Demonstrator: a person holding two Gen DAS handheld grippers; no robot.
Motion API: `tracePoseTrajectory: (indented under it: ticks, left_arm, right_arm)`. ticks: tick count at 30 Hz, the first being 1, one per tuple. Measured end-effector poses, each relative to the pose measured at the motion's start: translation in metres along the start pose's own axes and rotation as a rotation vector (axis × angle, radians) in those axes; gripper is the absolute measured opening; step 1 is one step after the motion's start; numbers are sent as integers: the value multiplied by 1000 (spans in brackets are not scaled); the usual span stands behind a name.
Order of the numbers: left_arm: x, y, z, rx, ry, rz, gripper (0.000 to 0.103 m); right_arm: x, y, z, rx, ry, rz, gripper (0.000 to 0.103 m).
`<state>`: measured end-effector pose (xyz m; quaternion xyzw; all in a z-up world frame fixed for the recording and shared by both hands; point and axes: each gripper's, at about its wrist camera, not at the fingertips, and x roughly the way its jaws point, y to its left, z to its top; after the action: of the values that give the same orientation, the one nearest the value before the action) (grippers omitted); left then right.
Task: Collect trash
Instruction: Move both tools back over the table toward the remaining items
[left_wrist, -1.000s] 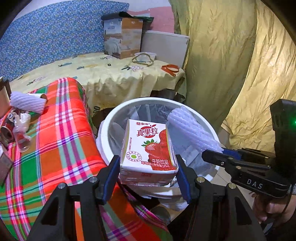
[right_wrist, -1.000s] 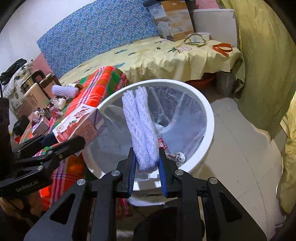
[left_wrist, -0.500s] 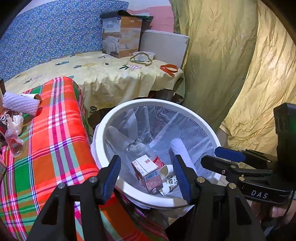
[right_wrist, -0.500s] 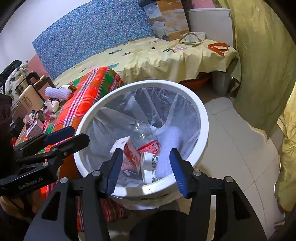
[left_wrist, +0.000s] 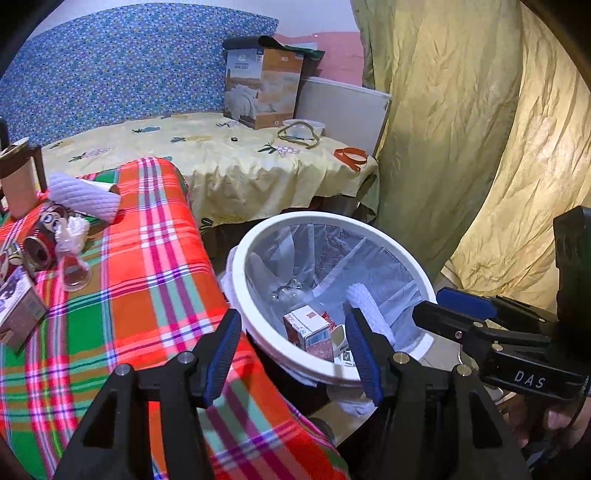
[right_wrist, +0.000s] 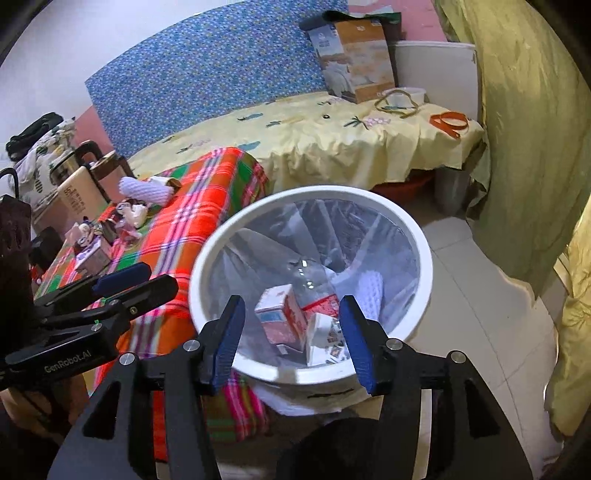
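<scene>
A white bin (left_wrist: 314, 216) (right_wrist: 325, 192) lined with a clear bag stands beside the plaid-covered table (left_wrist: 147, 277). Inside it lie a red-and-white milk carton (left_wrist: 306, 330) (right_wrist: 279, 317) and a white foam net sleeve (left_wrist: 364, 302) (right_wrist: 371, 291) among other scraps. My left gripper (left_wrist: 291, 321) hangs open over the bin's near rim with nothing between its pads. My right gripper (right_wrist: 292, 306) is open and empty above the same rim. On the table lie another foam sleeve (left_wrist: 85, 195), a can (left_wrist: 38, 247), a plastic cup (left_wrist: 74, 271) and a small carton (left_wrist: 18, 310).
A bed with a yellow sheet (left_wrist: 221, 155) carries a cardboard box (left_wrist: 262, 88) behind the bin. Yellow curtains (left_wrist: 461, 147) hang to the right. Tiled floor (right_wrist: 480, 295) lies right of the bin. A kettle and boxes crowd the table's far end (right_wrist: 74, 184).
The left gripper let go of the milk carton and the right let go of the foam sleeve; both now lie in the bin. Both grippers have drawn back a little.
</scene>
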<state>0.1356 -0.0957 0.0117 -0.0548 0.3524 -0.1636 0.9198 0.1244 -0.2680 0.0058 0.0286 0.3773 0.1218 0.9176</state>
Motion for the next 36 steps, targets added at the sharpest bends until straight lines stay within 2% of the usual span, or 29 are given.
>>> tracePoseTrajectory:
  ticks: [20, 36]
  left_arm:
    - [-49, 33, -26, -71, -58, 83, 60]
    - [-74, 68, -45, -126, -75, 158, 60]
  right_arm:
    - [-13, 49, -7, -93, -50, 110, 55]
    - [-2, 88, -14, -170, -2, 185, 55]
